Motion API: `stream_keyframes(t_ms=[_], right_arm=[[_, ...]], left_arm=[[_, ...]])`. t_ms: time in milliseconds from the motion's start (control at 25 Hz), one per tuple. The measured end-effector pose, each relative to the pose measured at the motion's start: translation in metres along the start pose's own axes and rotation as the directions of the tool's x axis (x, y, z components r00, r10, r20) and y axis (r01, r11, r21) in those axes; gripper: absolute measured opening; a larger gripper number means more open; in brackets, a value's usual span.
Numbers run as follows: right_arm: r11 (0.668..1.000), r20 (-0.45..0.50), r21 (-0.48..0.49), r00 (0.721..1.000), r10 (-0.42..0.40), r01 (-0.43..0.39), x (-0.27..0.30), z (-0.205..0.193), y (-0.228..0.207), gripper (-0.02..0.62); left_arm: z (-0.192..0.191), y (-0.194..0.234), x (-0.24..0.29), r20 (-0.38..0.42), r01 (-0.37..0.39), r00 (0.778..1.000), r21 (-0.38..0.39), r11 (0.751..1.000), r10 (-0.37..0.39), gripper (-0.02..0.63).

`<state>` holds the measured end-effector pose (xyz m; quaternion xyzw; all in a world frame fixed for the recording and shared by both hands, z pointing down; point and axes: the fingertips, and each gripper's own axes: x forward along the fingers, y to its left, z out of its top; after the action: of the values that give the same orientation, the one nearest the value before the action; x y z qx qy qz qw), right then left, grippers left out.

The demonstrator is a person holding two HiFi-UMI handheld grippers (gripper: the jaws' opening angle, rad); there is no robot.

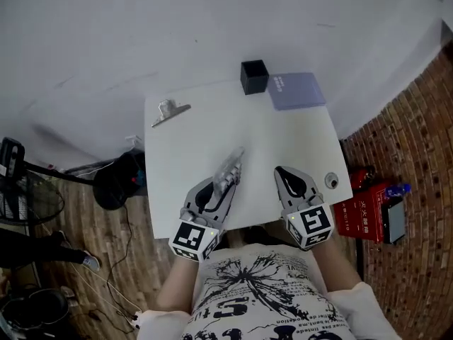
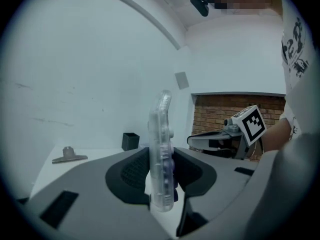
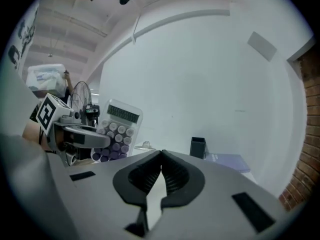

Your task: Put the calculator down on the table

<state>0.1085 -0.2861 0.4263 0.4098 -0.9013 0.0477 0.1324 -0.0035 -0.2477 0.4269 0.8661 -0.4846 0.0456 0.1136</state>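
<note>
A clear-cased calculator [image 1: 230, 172] with purple keys stands on edge in my left gripper [image 1: 216, 188], which is shut on its lower end above the white table [image 1: 212, 129]. In the left gripper view the calculator [image 2: 161, 154] rises edge-on between the two dark pads. The right gripper view shows the calculator's [image 3: 116, 131] key face at the left, held by the left gripper [image 3: 75, 134]. My right gripper [image 1: 289, 178] hangs over the table's near right part, shut, with nothing between its pads [image 3: 161, 171].
A metal clip [image 1: 168, 112] lies at the table's far left. A black cube-shaped box [image 1: 254, 76] and a lilac booklet [image 1: 296, 91] sit at the far right edge. A round hole [image 1: 330, 181] marks the near right corner. Red boxes [image 1: 364, 211] stand on the brick floor.
</note>
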Motion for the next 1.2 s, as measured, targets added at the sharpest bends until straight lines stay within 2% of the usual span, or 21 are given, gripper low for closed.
stream_keyframes(t_ms=[200,400,760,1000,1200], right_arm=[[0.997,-0.052,0.022,0.996,0.075,-0.074,0.033,-0.03,-0.041,0.015],[0.99,-0.112,0.045,0.984,0.135,-0.131,0.06,-0.064,-0.068,0.015],[0.975,-0.093,0.088,0.973,0.212,-0.204,0.092,-0.091,-0.096,0.015],[0.973,-0.126,0.108,0.968,0.219,-0.206,0.104,-0.106,-0.106,0.015],[0.966,-0.135,0.099,0.959,0.25,-0.238,0.106,-0.108,-0.103,0.015]], left_arm=[[-0.047,0.006,0.054,-0.103,-0.052,0.994,-0.09,0.995,0.042,0.14],[-0.092,0.007,0.092,-0.22,-0.092,0.974,-0.164,0.982,0.055,0.14],[-0.147,0.021,0.138,-0.337,-0.136,0.941,-0.262,0.956,0.042,0.14],[-0.152,0.032,0.152,-0.344,-0.146,0.939,-0.341,0.929,0.021,0.144],[-0.166,0.05,0.152,-0.416,-0.212,0.909,-0.437,0.874,0.012,0.166]])
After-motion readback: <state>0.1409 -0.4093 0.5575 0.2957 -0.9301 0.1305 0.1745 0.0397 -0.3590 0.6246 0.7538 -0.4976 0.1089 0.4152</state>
